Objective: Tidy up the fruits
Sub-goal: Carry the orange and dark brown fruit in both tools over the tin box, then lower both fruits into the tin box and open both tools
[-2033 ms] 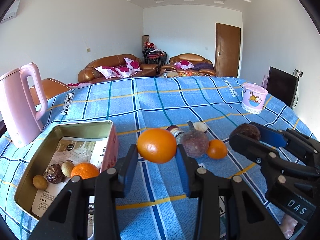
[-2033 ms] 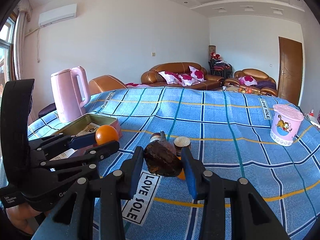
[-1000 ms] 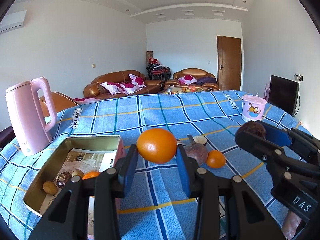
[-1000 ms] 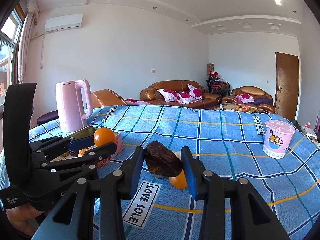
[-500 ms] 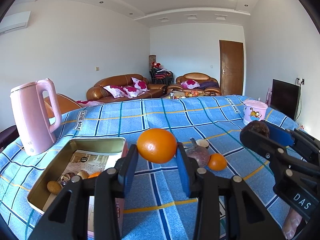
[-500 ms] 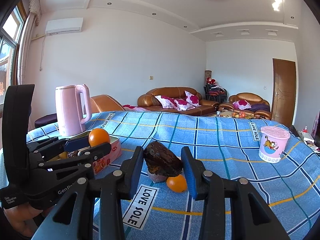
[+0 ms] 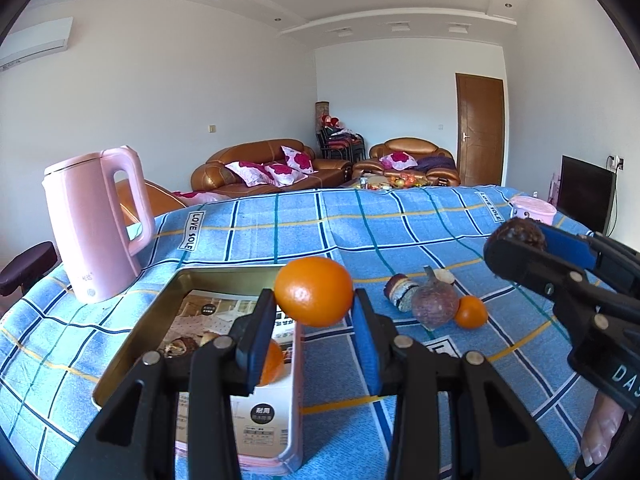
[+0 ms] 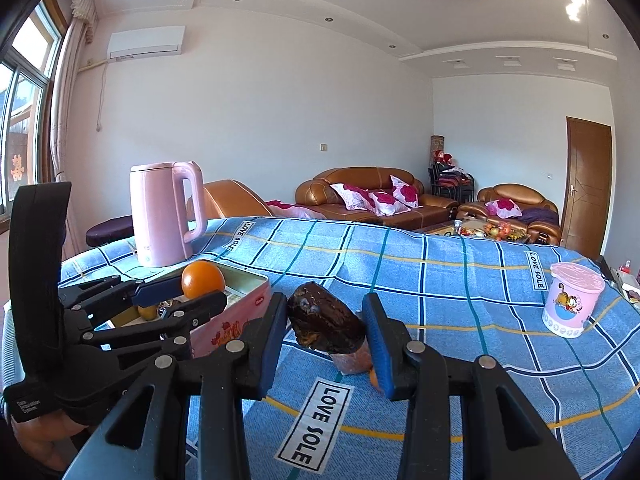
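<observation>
My left gripper [image 7: 314, 300] is shut on an orange [image 7: 313, 297] and holds it above the right rim of the open metal tin [image 7: 160, 308]. The tin holds another orange [image 7: 272, 364] and small fruits. My right gripper [image 8: 326, 326] is shut on a dark brown wrinkled fruit [image 8: 324, 323], held above the table, right of the tin [image 8: 236, 316]. On the cloth lie a purple fruit [image 7: 435, 305], a small orange [image 7: 471, 311] and a cut fruit piece [image 7: 400, 288]. The left gripper also shows in the right wrist view [image 8: 200, 286].
A pink kettle [image 7: 96, 224] stands left of the tin. A pink cartoon cup [image 8: 572, 304] stands at the far right of the blue checked tablecloth [image 8: 440, 280]. Sofas stand behind the table.
Both grippers have risen and moved left toward the tin, each still holding its fruit. The orange now hangs over the tin's right rim.
</observation>
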